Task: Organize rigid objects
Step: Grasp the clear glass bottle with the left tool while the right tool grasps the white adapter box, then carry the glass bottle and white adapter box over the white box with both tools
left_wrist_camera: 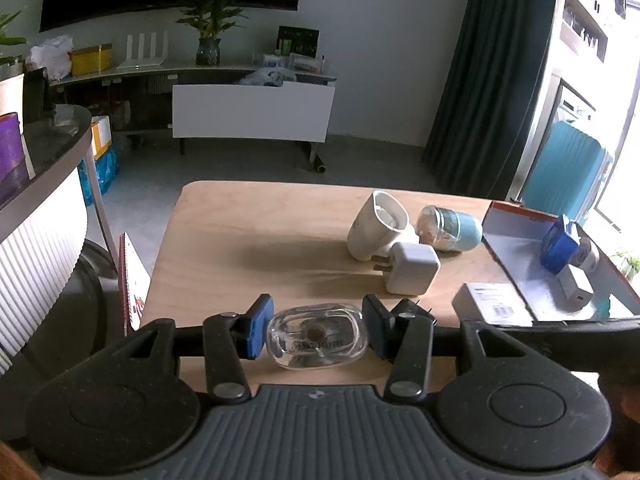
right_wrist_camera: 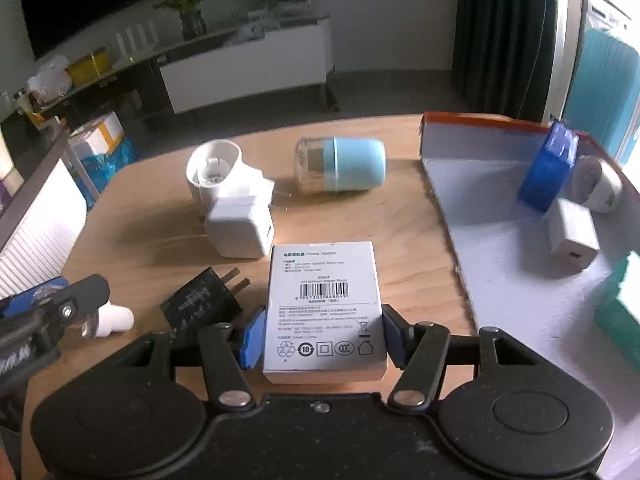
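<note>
Between the right gripper (right_wrist_camera: 322,336) fingers: white power-adapter box (right_wrist_camera: 324,304), pads pressed on both sides, box flat on the table (right_wrist_camera: 160,248). Just left of those fingers, black plug adapter (right_wrist_camera: 200,300); ahead, white charger (right_wrist_camera: 240,232). Left gripper (left_wrist_camera: 318,330) clamped on clear glass bottle (left_wrist_camera: 318,336). Open cardboard tray (right_wrist_camera: 500,216) off to the right.

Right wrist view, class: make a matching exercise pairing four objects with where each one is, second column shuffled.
Objects:
1. power adapter box
2. blue-capped jar
3. blue box
4. black plug adapter

Places:
A. lying on its side on the table
B. inside the orange-rimmed tray
C. between the right tool's pads
D. on the table left of the white box

Pairs: 1-C, 2-A, 3-B, 4-D
</note>
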Tool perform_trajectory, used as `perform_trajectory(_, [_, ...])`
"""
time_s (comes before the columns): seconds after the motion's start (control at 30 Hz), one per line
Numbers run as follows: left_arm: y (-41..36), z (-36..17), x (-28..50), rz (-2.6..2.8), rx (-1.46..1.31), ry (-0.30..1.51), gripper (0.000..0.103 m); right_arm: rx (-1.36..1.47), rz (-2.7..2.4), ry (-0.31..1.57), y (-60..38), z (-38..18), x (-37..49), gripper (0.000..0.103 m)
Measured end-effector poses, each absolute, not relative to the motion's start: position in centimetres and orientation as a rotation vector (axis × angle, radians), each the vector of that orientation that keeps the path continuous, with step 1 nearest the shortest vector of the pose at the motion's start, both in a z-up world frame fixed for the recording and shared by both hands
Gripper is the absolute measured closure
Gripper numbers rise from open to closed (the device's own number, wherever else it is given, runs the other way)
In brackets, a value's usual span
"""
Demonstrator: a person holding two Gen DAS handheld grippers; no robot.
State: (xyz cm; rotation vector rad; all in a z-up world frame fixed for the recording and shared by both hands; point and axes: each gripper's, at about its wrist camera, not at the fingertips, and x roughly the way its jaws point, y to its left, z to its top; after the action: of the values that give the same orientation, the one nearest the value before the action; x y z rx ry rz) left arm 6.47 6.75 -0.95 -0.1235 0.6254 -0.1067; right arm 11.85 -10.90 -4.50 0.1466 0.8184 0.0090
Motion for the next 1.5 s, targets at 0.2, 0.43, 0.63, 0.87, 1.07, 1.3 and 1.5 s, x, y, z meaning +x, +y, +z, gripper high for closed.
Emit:
perform_trajectory(0.2, [6.4, -0.3, 5.2, -0.120, -0.149, 0.618, 0.054, 0.133, 0.076, 0.755, -11.4, -1.7, 8.8, 0.032])
perform_trajectory(0.43, [5.5, 1.2, 3.5, -0.109, -0.171, 0.611, 0.054, 0.140, 0.122, 0.710, -12.4, 0.5, 6.0, 0.032])
perform_trajectory(0.63, [4.5, 2.3, 2.2, -0.096, -0.182, 0.606, 0.054, 0.135, 0.143, 0.683, -13.1, 1.5, 4.0, 0.032])
perform_trajectory(0.87, [3.3, 2.8, 1.3, -0.072, -0.191, 0.625, 0.054, 0.118, 0.157, 0.650, -13.9, 2.4, 2.3, 0.032])
perform_trajectory(1.07, [1.7, 3.0, 0.6, -0.059, -0.172, 0.640, 0.054, 0.106, 0.161, 0.636, -15.3, 2.8, 1.1, 0.032])
perform_trajectory(1.3, [-0.2, 3.2, 0.2, -0.062, -0.156, 0.651, 0.054, 0.116, 0.146, 0.626, -17.3, 3.1, 0.3, 0.032])
perform_trajectory(1.5, [-0.9, 3.2, 0.3, -0.068, -0.155, 0.659, 0.054, 0.128, 0.142, 0.618, -18.1, 3.3, 0.4, 0.032])
